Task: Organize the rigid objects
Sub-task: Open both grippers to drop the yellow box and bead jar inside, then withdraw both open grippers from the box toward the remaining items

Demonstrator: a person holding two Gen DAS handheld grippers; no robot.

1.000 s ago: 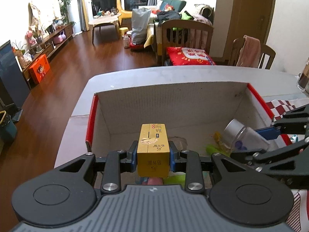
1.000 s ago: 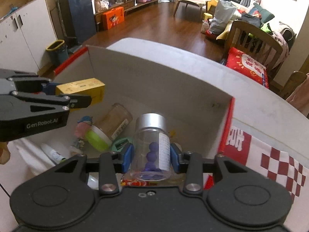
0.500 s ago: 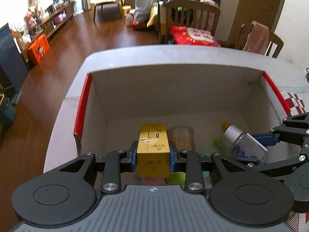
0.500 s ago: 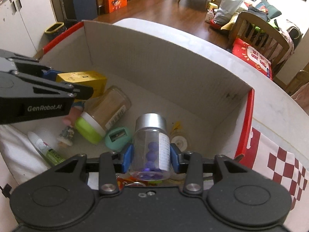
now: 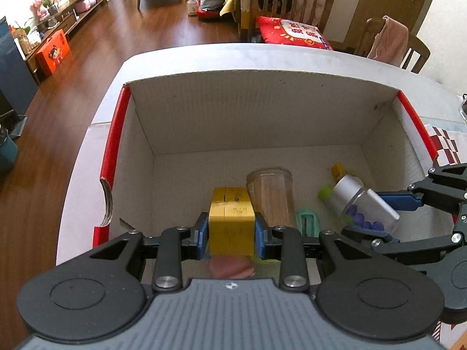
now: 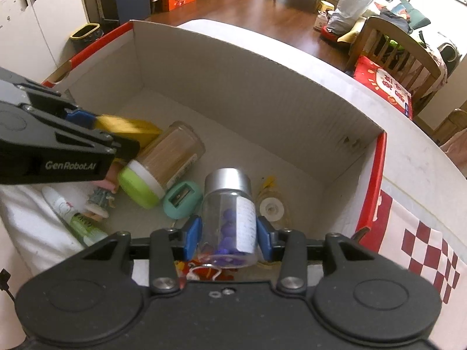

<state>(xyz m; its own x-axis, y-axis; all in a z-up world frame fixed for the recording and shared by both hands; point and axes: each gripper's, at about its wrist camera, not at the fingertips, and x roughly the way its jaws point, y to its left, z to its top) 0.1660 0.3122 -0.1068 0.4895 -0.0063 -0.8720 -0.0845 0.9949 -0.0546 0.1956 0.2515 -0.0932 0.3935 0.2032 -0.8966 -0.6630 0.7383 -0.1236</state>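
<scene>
Left gripper [image 5: 231, 232]: fills the lower part of the left wrist view, pointing steeply down. Blue pads press both sides of a yellow box [image 5: 230, 227]; firm grip. In the right wrist view it enters from the left edge, mid-height.

Right gripper [image 6: 228, 234]: lower centre of the right wrist view, also pitched steeply down. Jaws have just been opening; a clear bottle [image 6: 229, 213] is between the blue pads, with slight gaps visible on both sides. In the left wrist view it reaches in from the right edge.

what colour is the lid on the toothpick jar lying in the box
Lime green with a white band, on the toothpick jar; the right wrist view shows it best.
</scene>
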